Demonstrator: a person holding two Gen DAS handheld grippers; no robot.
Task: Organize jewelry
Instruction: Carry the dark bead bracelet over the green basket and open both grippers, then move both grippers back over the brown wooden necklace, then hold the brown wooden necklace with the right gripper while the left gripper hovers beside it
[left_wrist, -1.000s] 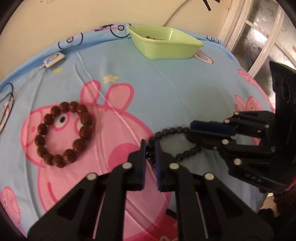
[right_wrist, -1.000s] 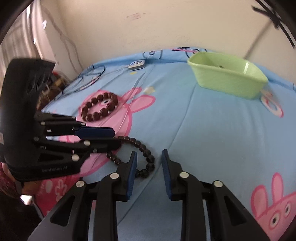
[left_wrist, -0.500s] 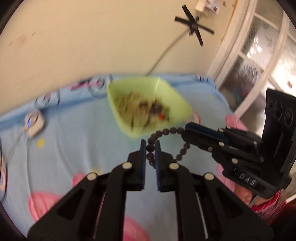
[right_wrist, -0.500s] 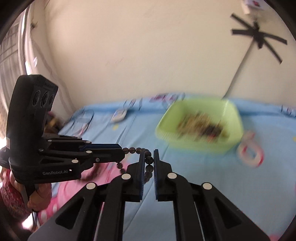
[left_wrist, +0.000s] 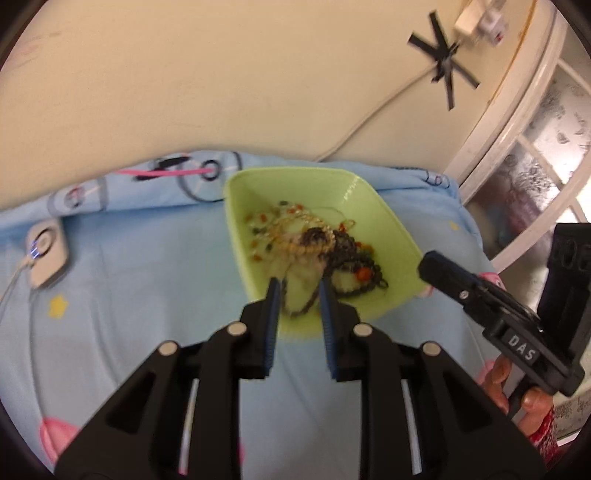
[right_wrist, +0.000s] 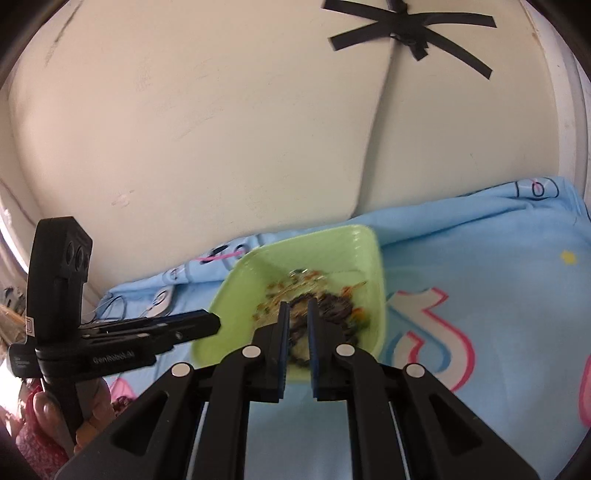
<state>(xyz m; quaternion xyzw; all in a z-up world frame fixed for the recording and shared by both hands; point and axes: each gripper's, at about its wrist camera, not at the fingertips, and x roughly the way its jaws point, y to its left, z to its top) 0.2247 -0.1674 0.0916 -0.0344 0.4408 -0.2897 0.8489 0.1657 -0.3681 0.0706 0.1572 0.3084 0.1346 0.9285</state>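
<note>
A light green tray (left_wrist: 236, 229) holds a tangle of gold chains and coloured beads (left_wrist: 314, 240). My left gripper (left_wrist: 300, 295) hovers over the tray's near edge, its jaws opening. A dark bead bracelet (left_wrist: 301, 308), blurred, droops between them into the tray without being pressed by the pads. My right gripper (right_wrist: 298, 310) points at the same tray (right_wrist: 332, 251), jaws close together. Dark beads (right_wrist: 297, 330) show through the narrow gap. In the left wrist view the right gripper (left_wrist: 428, 264) sits over the tray's right rim with a bare tip. The left gripper (right_wrist: 212, 321) reaches in from the left.
The tray rests on a blue cartoon-print cloth (left_wrist: 147, 277) against a cream wall. A small white device (left_wrist: 46, 254) with a cable lies on the cloth at left. A window frame (left_wrist: 517, 147) stands at right. A person's hand (left_wrist: 498, 380) grips the right tool.
Both grippers rose from the cloth and travelled to the tray with the dark bracelet strung between them. The left jaws have spread and the bracelet has dropped off the right gripper's tip. The brown bracelet has left view.
</note>
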